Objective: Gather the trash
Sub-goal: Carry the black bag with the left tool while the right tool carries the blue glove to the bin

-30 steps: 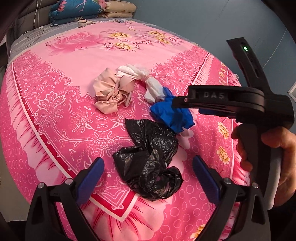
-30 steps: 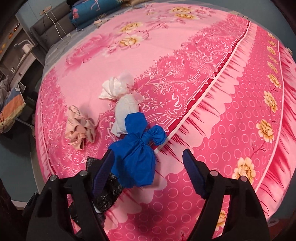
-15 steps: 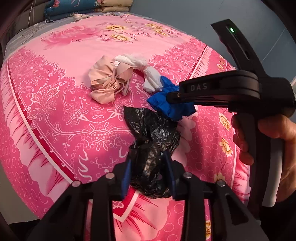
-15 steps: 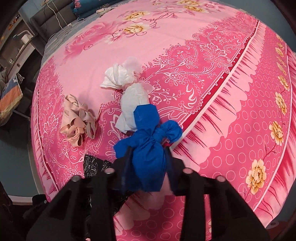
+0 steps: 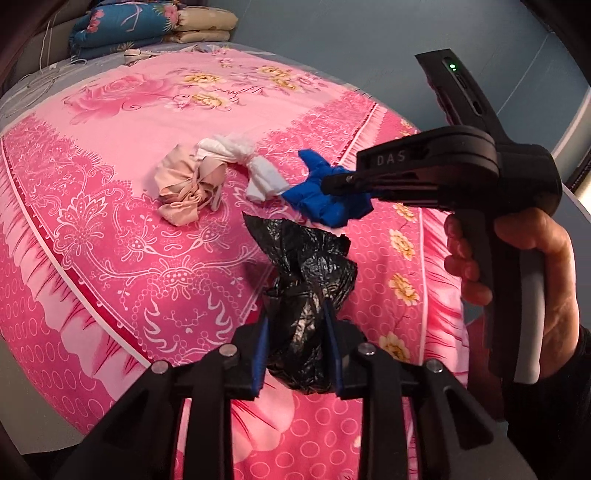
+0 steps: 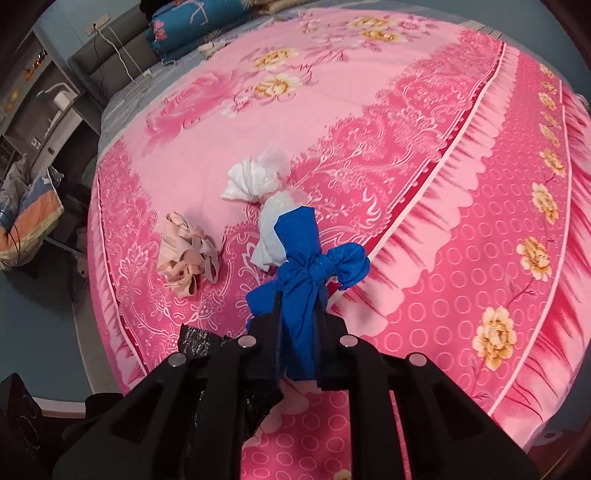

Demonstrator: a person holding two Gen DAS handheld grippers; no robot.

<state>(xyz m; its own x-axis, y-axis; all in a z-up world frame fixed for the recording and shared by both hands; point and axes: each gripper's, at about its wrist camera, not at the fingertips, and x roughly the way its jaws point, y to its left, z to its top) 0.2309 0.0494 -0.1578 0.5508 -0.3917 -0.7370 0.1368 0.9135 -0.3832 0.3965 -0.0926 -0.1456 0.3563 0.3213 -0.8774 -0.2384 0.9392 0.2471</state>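
Four knotted bags of trash, two of them in grippers, two lying loose. Left gripper [image 5: 295, 325]: jaws have just been closing and now clamp the black bag [image 5: 306, 280] at its lower bulge, blue pads pressed against both sides, the crumpled upper part rising beyond the fingertips above the bedspread [image 5: 110, 177]. Right gripper [image 6: 298, 314]: jaws have just been closing and now pinch the blue bag [image 6: 301, 273] tight around its body, the knot and its two ears standing past the tips; seen from the left wrist, the same gripper [image 5: 332, 182] holds the blue bag [image 5: 325, 199] clear of the cover, with a hand [image 5: 517, 266] around its handle. White bag [image 6: 266, 192]: on the bedspread [image 6: 443, 184], just behind the blue one, untouched. Beige bag [image 6: 188, 254]: on the cover to the left of the white one, close beside it. Surface: bed under a pink floral spread with a dark red border stripe. Room: folded blue and tan bedding [image 5: 147, 22] at the head of the bed, grey-blue wall [image 5: 369, 37] behind.
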